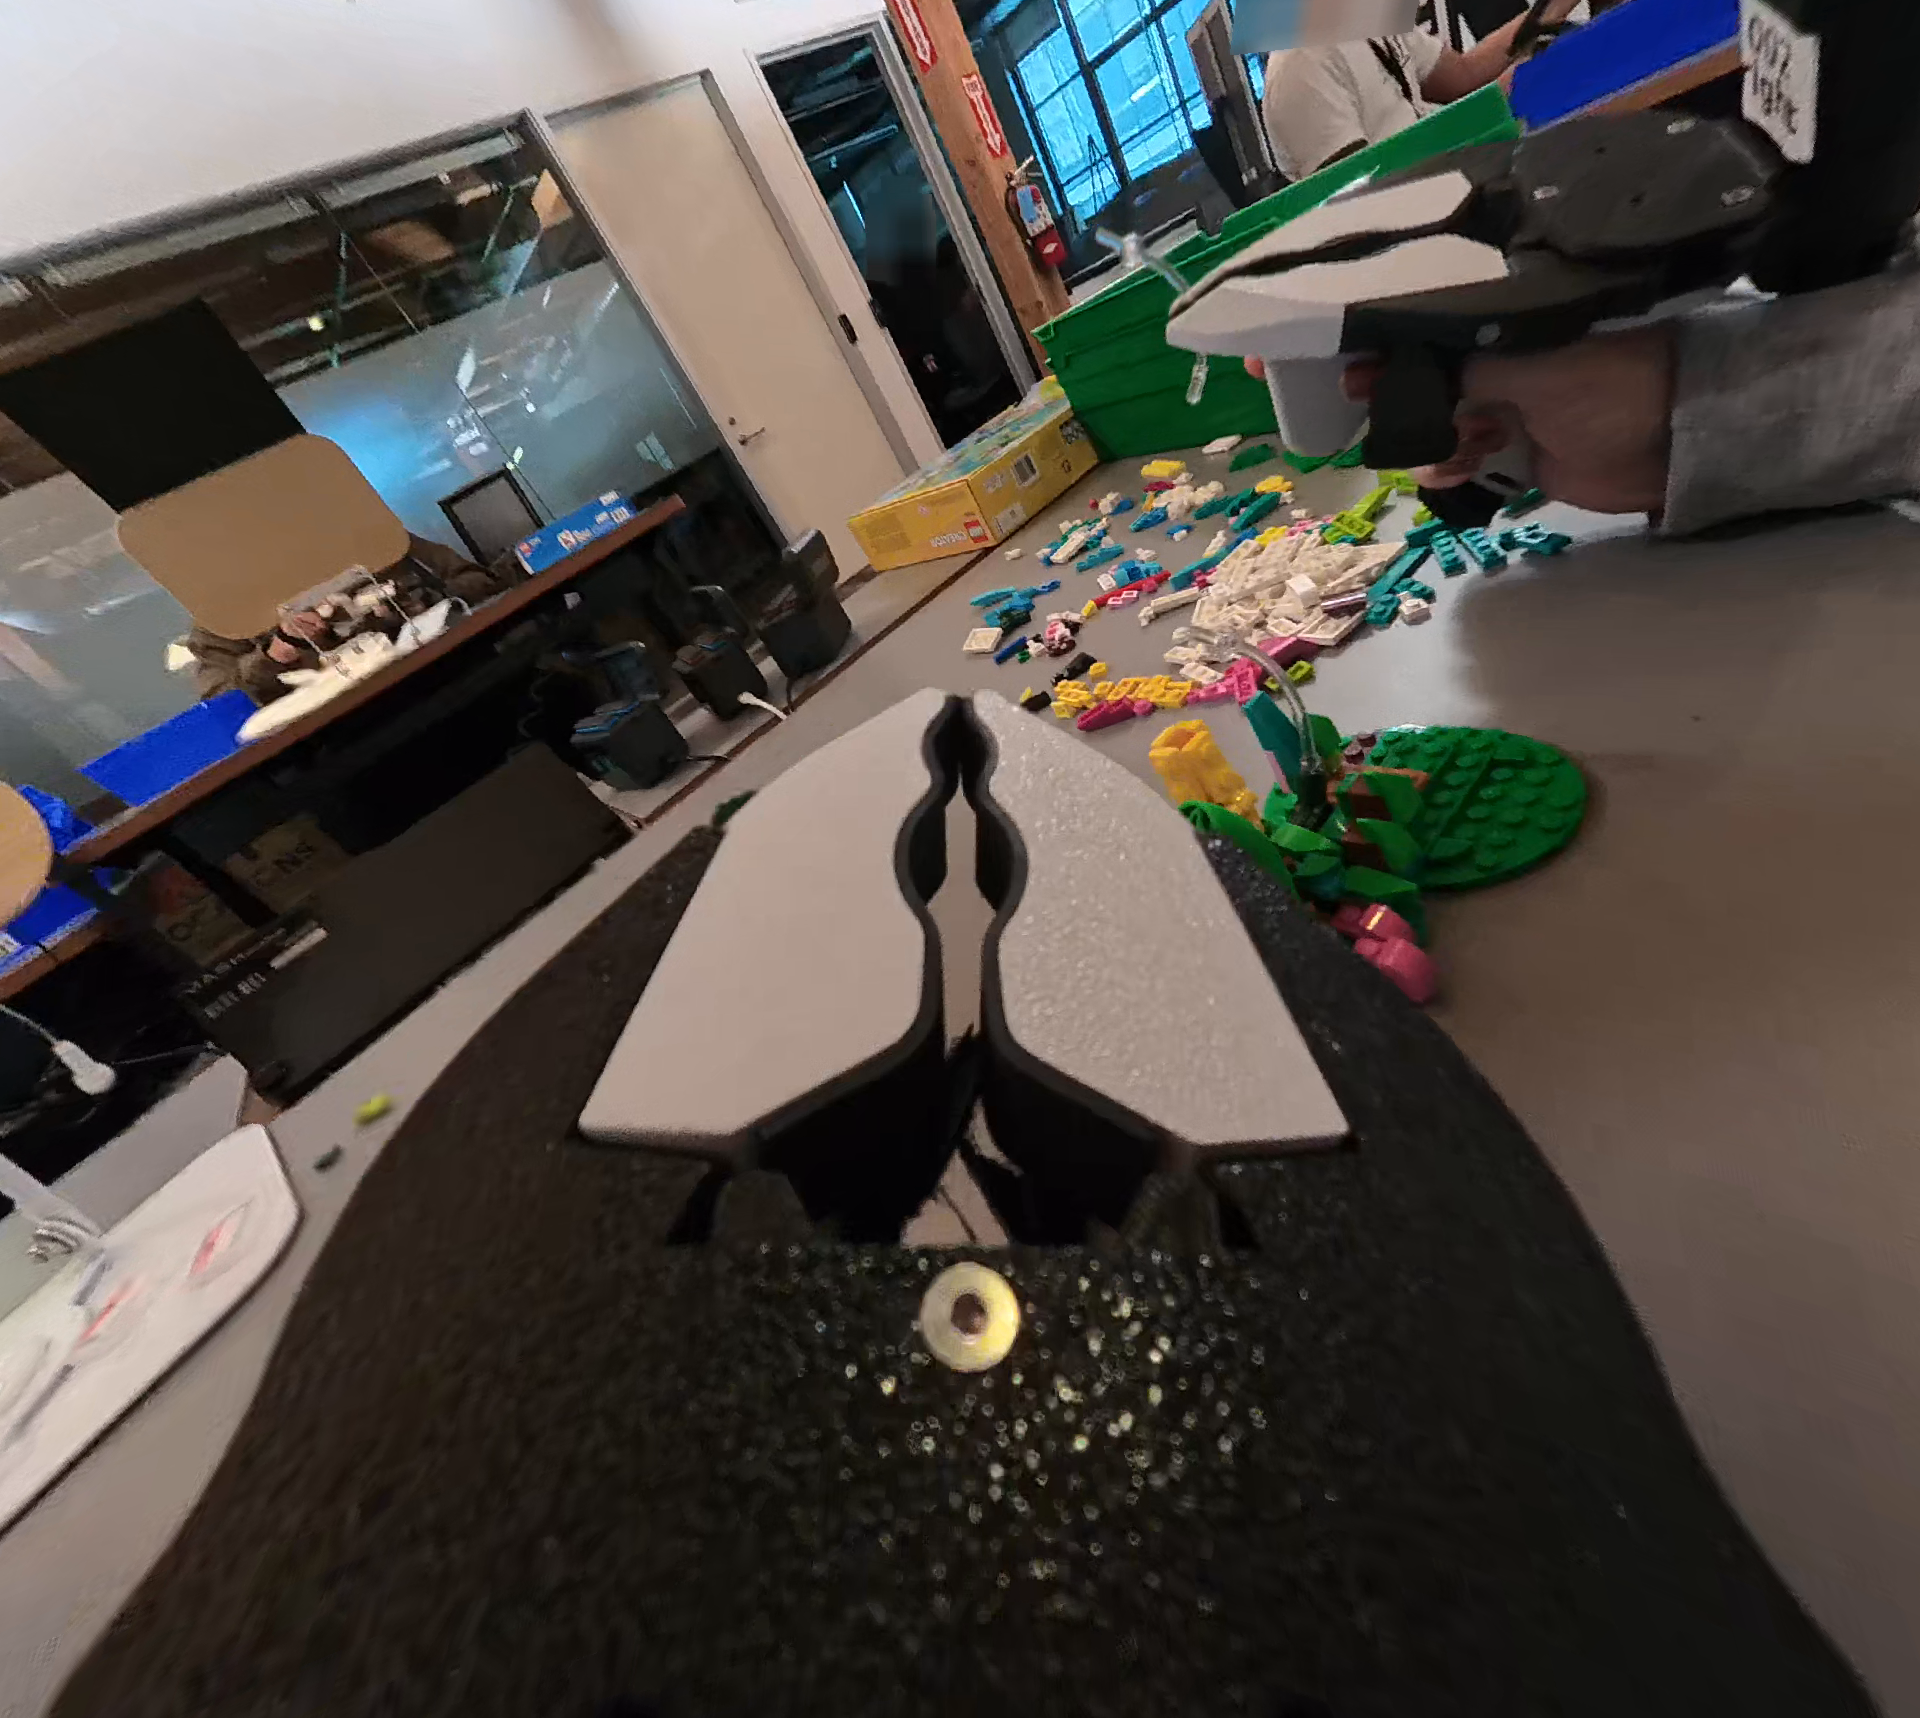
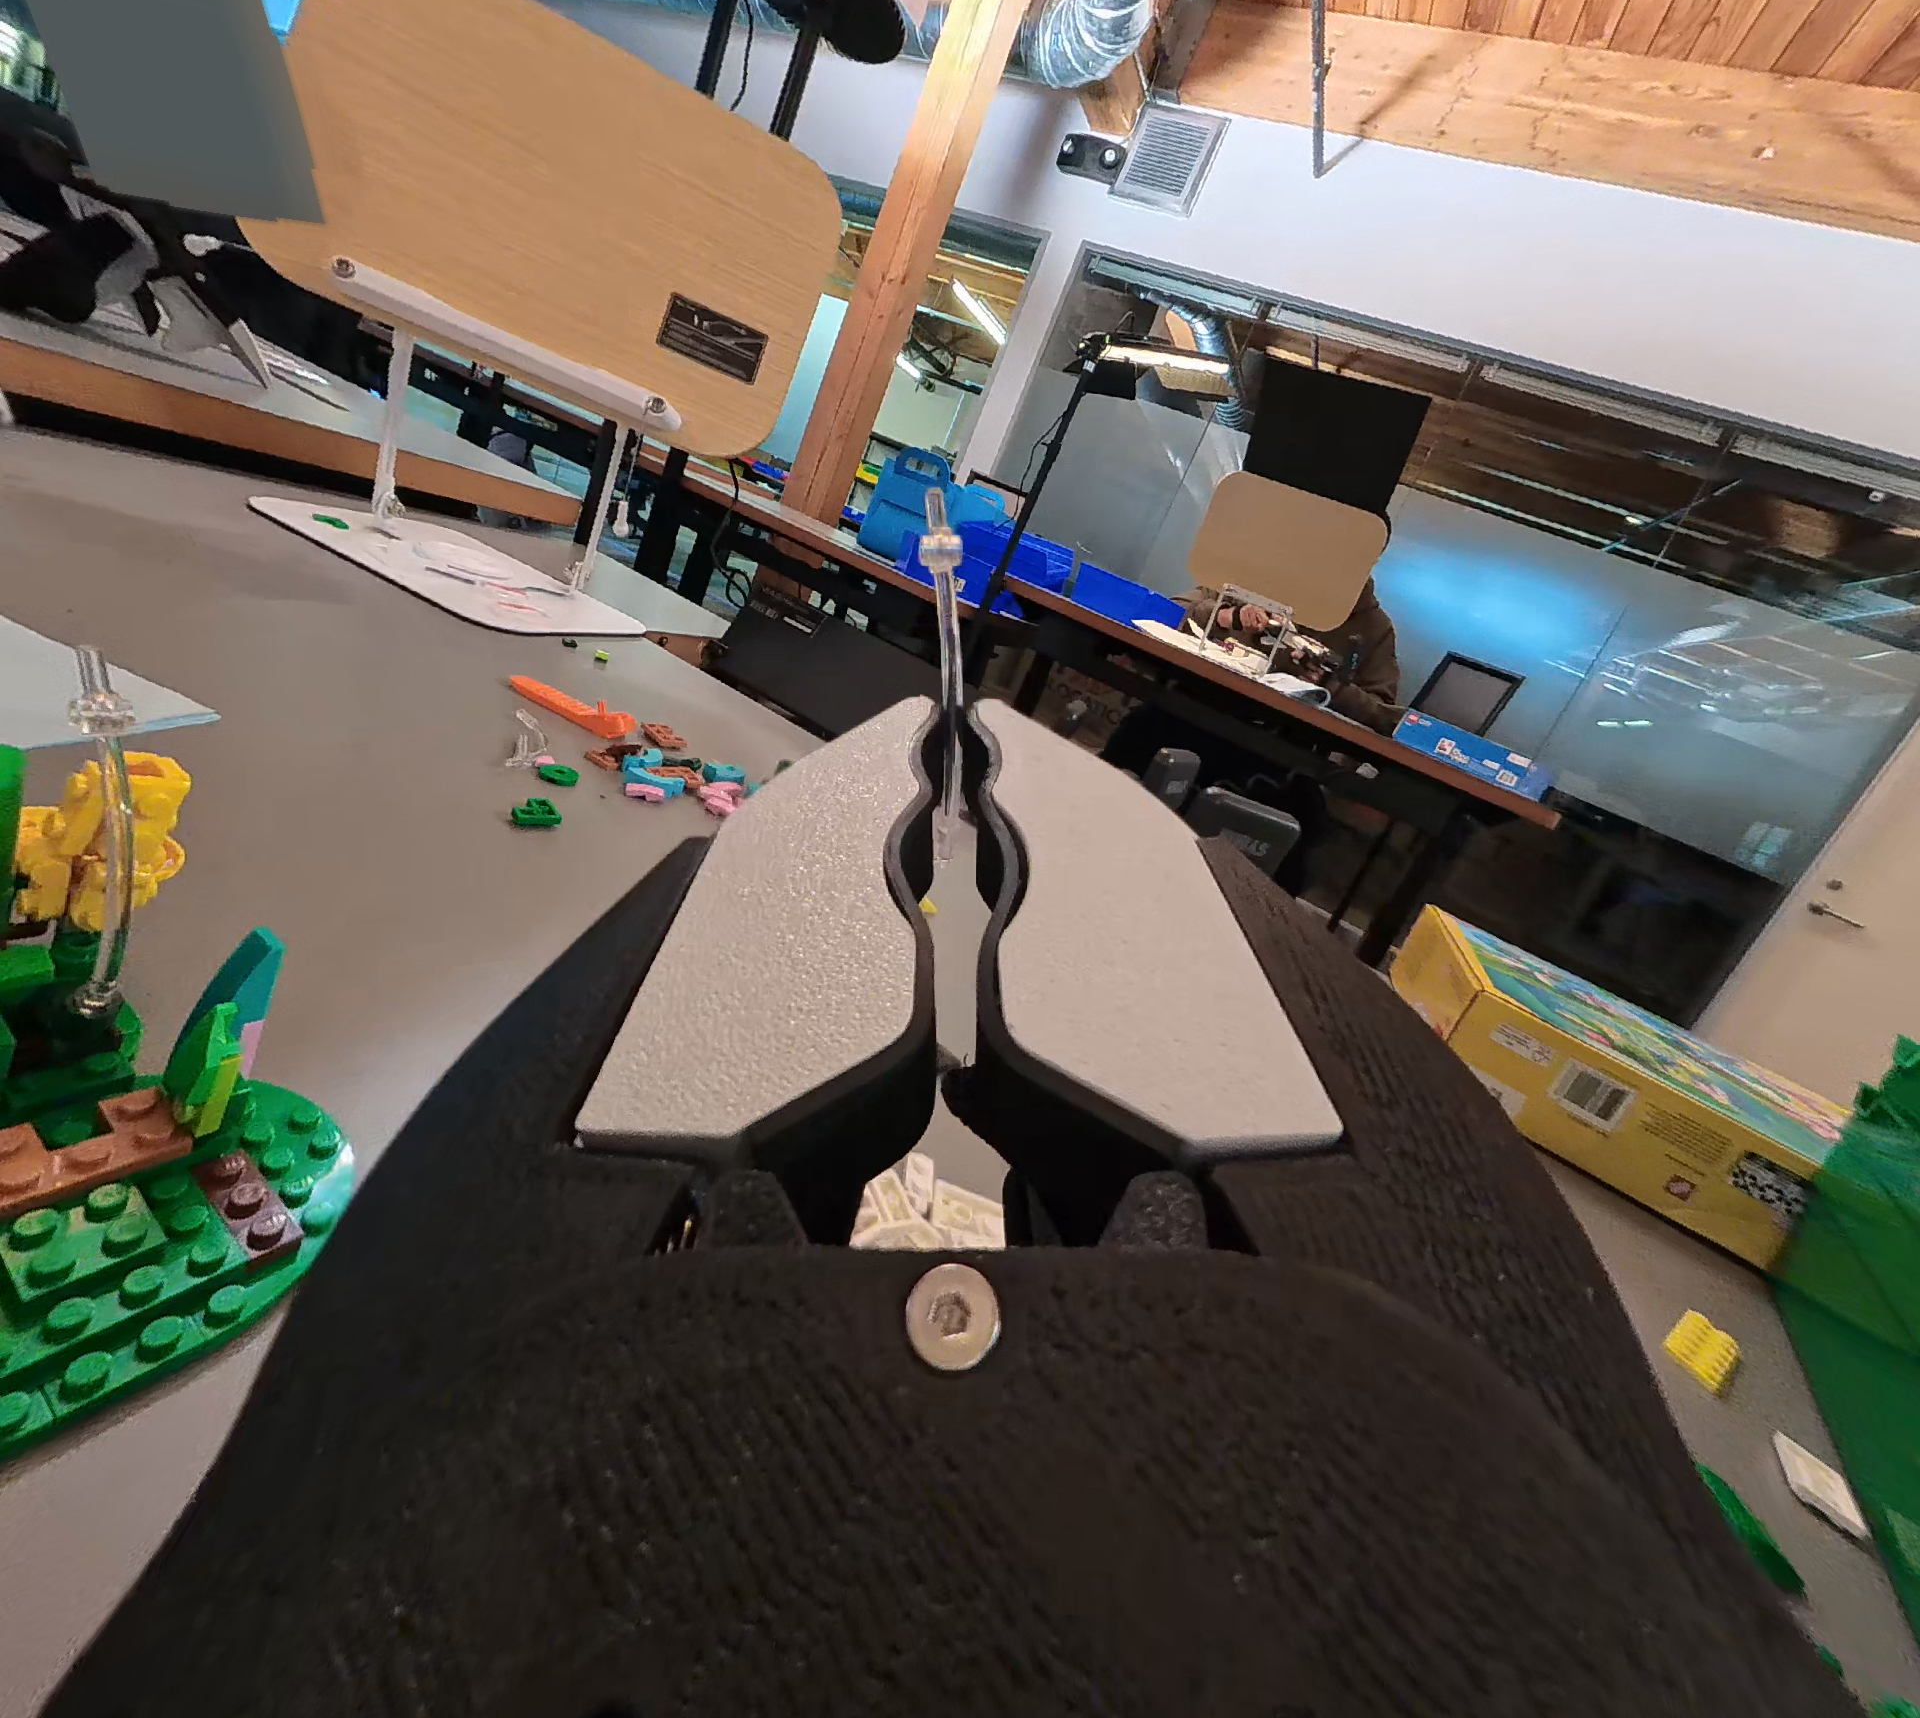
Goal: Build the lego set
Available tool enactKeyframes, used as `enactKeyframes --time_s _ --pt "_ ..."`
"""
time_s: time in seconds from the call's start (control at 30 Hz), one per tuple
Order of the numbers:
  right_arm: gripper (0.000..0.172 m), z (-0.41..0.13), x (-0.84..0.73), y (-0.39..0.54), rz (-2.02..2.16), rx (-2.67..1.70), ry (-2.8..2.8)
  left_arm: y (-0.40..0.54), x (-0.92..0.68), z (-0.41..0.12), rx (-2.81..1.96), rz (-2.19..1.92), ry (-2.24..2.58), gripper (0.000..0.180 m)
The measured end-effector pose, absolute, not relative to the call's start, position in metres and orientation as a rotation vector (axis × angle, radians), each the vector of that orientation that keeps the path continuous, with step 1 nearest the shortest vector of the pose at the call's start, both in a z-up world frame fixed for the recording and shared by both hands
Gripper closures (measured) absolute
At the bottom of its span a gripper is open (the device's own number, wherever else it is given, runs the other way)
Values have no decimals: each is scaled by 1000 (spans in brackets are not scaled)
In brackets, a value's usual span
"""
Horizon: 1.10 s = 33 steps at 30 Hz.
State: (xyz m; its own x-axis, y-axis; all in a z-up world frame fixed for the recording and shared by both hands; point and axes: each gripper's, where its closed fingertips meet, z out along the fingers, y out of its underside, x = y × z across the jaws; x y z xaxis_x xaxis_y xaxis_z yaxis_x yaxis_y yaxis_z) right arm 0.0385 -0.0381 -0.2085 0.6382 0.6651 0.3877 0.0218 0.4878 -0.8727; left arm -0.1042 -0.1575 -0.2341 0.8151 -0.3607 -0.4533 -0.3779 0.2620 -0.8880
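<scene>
- The right gripper (image 2: 958,712) is clamping a thin clear plastic rod (image 2: 943,619); both tips are pressing on its lower stretch, and the rod is rising above them to a small collar near its top end.
- The left wrist view is confirming this: the same clear rod (image 1: 1143,260) is poking out past the right gripper (image 1: 1179,323), which a hand (image 1: 1558,432) is holding well above the green round base plate (image 1: 1496,795).
- The left gripper (image 1: 961,707) is clenched with its tips meeting and nothing visible between them. It is sitting low over the grey table (image 1: 1662,1045), just beside the green round base plate.
- On that plate a small brick model is standing: green leaves, a yellow flower (image 2: 104,827) and a second clear rod (image 2: 109,847) planted upright.
- Beyond the plate, loose bricks (image 1: 1247,588) are lying scattered; farther still, a yellow box (image 1: 977,494) and a green bin (image 1: 1143,359).
- Handling judgement: the clear rod is appearing light, slim and smooth, so it is likely to slip or swivel between the tips. It is looking slightly bowed and may flex or snap under side load. Holding near the lower end, as now, is leaving the collar end free.
</scene>
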Motion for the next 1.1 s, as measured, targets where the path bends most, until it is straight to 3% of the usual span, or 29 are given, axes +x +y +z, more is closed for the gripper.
enactKeyframes --time_s 1.1 --pt "171 -215 33 -32 399 -1030 -842 -161 -81 -246 -1361 -3 770 180"
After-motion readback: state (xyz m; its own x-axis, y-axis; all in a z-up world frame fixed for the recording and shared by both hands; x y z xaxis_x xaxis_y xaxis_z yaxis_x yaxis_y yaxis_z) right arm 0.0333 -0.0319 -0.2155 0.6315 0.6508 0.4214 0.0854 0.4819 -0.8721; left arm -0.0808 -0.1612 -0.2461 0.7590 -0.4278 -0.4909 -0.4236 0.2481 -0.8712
